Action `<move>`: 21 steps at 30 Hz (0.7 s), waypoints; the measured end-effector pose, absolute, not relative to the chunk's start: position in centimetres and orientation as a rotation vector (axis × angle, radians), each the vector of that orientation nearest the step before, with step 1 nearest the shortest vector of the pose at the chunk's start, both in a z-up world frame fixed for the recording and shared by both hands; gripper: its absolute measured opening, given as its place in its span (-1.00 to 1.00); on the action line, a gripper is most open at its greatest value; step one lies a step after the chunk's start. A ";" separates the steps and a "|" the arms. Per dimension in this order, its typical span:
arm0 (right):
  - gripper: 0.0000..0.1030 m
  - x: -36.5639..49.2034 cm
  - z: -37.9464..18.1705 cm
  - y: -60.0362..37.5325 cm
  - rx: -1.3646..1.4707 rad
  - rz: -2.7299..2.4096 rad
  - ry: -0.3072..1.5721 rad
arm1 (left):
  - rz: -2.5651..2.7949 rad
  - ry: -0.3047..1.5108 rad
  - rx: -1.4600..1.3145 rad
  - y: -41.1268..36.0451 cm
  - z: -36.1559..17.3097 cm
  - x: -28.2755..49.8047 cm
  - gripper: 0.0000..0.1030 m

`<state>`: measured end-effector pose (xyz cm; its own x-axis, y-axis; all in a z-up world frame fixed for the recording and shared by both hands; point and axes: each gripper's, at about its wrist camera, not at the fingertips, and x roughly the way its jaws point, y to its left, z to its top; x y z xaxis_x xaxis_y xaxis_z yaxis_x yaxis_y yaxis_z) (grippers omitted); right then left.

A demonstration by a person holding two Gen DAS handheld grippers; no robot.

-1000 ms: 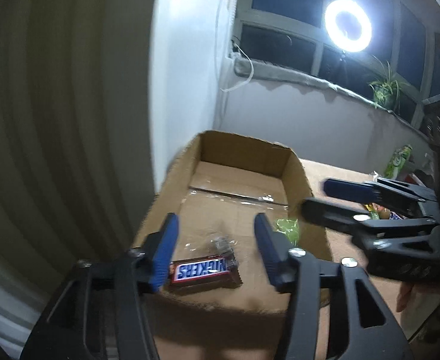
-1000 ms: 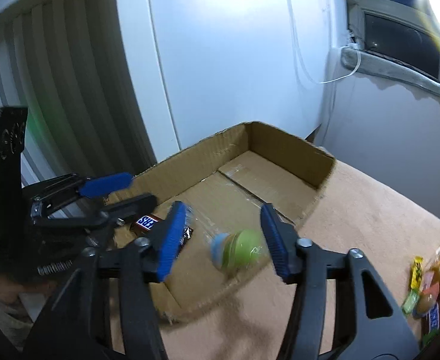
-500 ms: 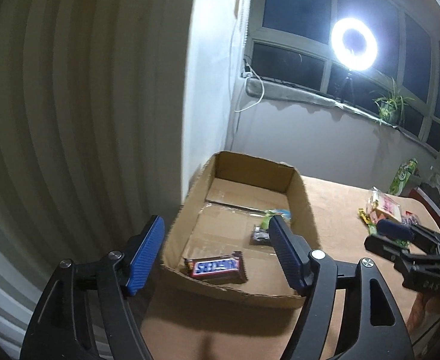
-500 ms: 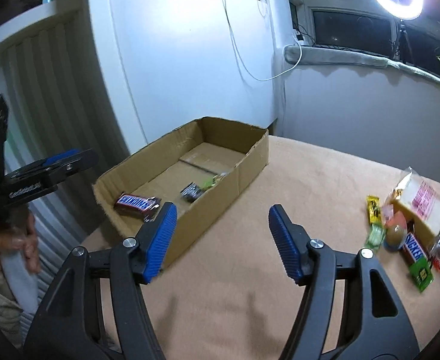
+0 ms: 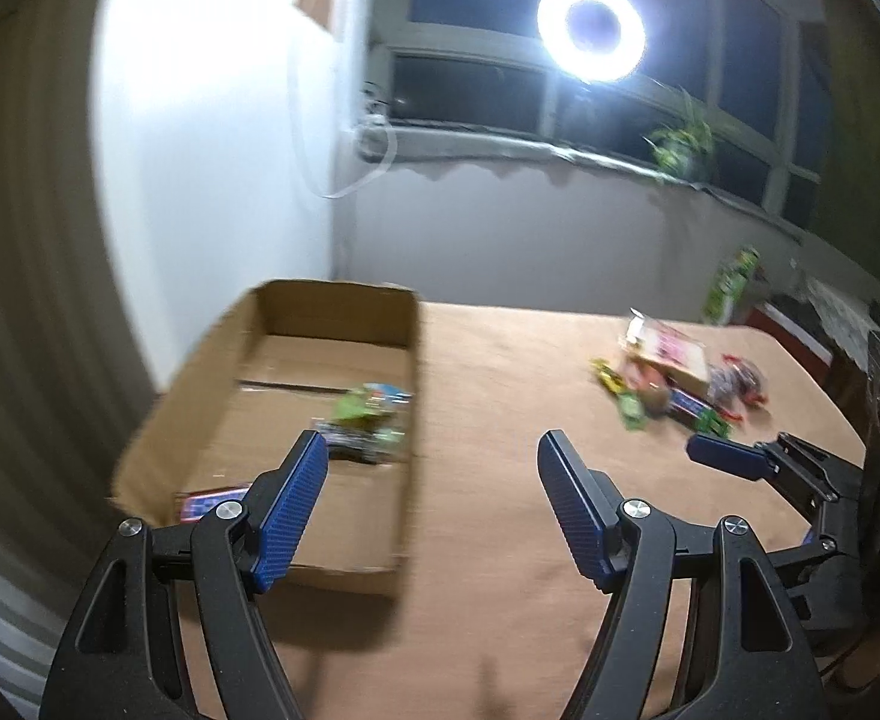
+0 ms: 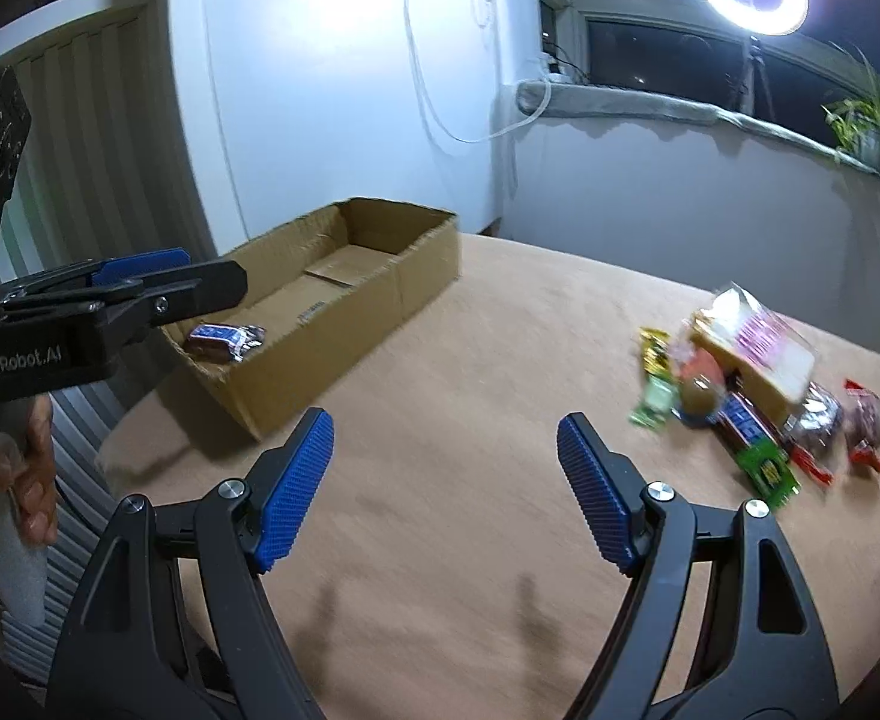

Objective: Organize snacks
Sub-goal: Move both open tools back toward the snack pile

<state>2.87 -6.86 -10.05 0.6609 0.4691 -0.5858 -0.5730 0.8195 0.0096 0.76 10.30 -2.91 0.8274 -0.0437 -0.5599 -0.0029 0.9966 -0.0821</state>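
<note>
The left gripper [image 5: 428,507] is hovering over the tan desk [image 5: 500,630] with its blue fingers [image 5: 287,516] spread wide and nothing between them; they have just been opening. The right gripper [image 6: 443,489] is likewise standing spread and empty above the desk, its jaws having just been opening further.

In the left wrist view, at about 10 o'clock from the left gripper, the open cardboard box [image 5: 404,420] is sitting on the desk. Inside it, nearest the camera, a blue-labelled chocolate bar [image 5: 212,504] is lying against the front wall. Farther in, along the right wall, a dark wrapper [image 5: 350,444] and a green-and-blue packet [image 5: 374,402] are lying close together, both blurred. The far half of the box floor is showing bare cardboard.

At roughly 2 o'clock, well apart from the box, the loose snack pile [image 5: 674,378] is lying on the desk.

Beyond the desk, a ring light [image 5: 590,30] is glowing at the dark window.
</note>
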 end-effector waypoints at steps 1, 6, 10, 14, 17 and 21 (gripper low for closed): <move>0.55 3.0 -10.1 -7.3 -0.179 0.589 0.612 | -0.034 0.602 -0.072 9.5 -2.9 1.0 0.41; 0.55 3.7 -10.4 -10.6 -0.160 0.552 0.617 | -0.094 0.634 -0.044 6.1 -3.4 2.1 0.41; 0.55 4.5 -10.9 -12.9 -0.179 0.496 0.631 | -0.125 0.663 -0.022 3.9 -4.0 3.0 0.41; 0.55 6.0 -11.6 -15.8 -0.170 0.431 0.668 | -0.138 0.688 0.001 2.0 -4.6 4.4 0.41; 0.55 7.5 -12.5 -17.6 -0.203 0.380 0.721 | -0.163 0.724 0.010 0.6 -5.5 6.1 0.41; 0.55 9.1 -13.4 -19.5 -0.288 0.308 0.761 | -0.207 0.772 0.004 -1.3 -6.8 9.0 0.41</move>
